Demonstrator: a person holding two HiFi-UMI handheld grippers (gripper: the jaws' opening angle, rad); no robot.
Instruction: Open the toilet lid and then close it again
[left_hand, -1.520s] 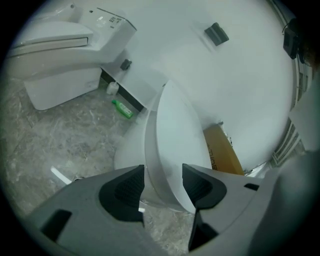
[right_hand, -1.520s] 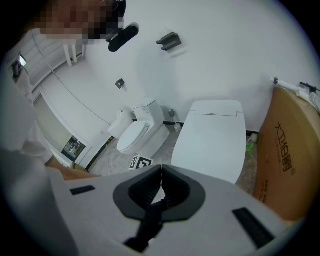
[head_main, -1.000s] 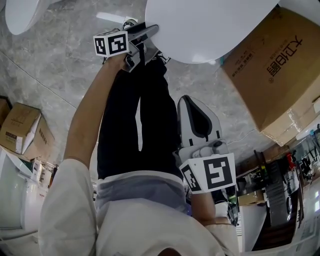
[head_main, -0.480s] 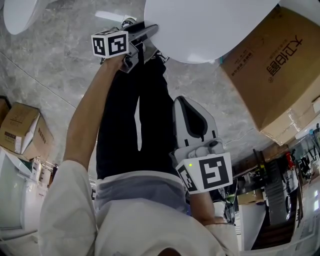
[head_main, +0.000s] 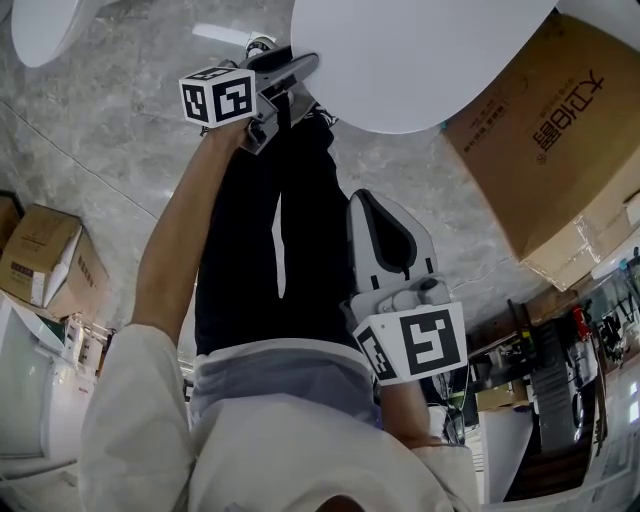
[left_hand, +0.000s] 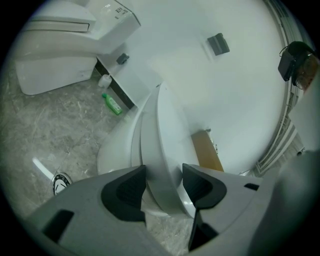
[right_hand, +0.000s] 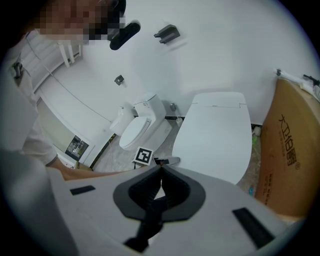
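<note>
Floor: grey marbled tile (head_main: 120, 120) in a white-walled showroom, with a round drain cover (left_hand: 61, 182) set into it.
Toilet lid: a white oval toilet lid (head_main: 420, 60) at the top of the head view. It lies low over the seat, with its front edge toward the person.
Right of toilet: a large printed cardboard box (head_main: 560, 130) stands just beside the bowl.
Left of toilet: a second toilet (left_hand: 65, 50) stands well apart along the wall. A green bottle (left_hand: 113, 104) lies on the floor between the two.
Far left: small cardboard boxes (head_main: 45, 260) sit by a white cabinet.
In front: the person's black trousers (head_main: 260, 220) fill the floor between the lid and the camera.
Left claw: the left claw (head_main: 290, 70) is at the end of an outstretched bare forearm (head_main: 180, 230) and points forward and somewhat down. Its jaws are wide apart, with the lid's front rim (left_hand: 167, 150) between them and a dark pad against each face.
Right claw: the right claw (head_main: 372, 200) is held close to the body, well short of the toilet, and tilts steeply down. Its jaws are pressed together with nothing between them (right_hand: 160, 172).
</note>
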